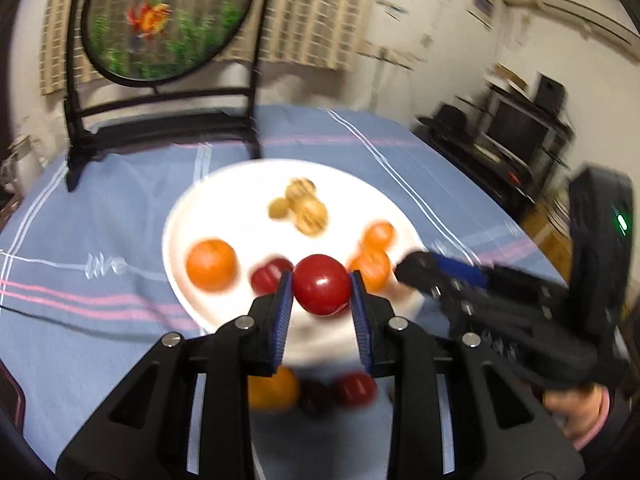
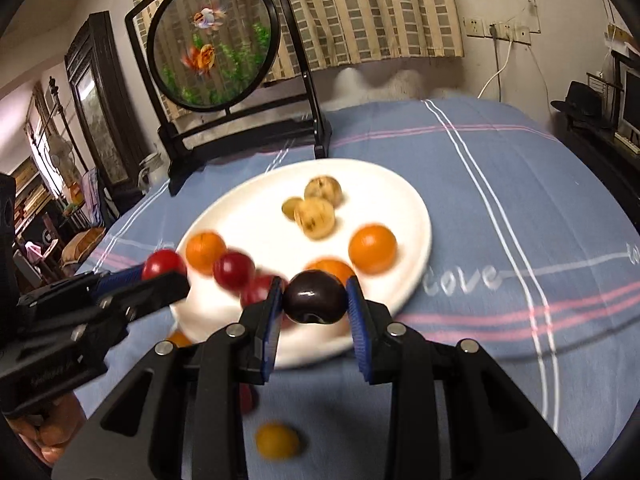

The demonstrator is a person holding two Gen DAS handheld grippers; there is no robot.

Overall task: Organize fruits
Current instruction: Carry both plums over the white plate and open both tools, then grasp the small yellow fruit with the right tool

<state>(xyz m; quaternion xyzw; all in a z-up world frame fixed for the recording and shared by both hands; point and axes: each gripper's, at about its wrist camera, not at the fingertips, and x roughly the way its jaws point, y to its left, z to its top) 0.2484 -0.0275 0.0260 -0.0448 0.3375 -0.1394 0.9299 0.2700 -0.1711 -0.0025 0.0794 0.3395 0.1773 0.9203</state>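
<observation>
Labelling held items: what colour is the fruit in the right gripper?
Very dark purple, almost black fruit, best seen in the right wrist view.

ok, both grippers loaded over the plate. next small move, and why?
Probably lower the left gripper and release its red fruit beside the red one already on the plate. It is held at the near rim by that fruit, and the plate groups like with like. The right gripper and its dark fruit can wait.

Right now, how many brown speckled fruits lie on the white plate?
3 brown fruits, clustered far on the white plate: one at the back, a smaller one left, one in front. None seems hidden.
</observation>
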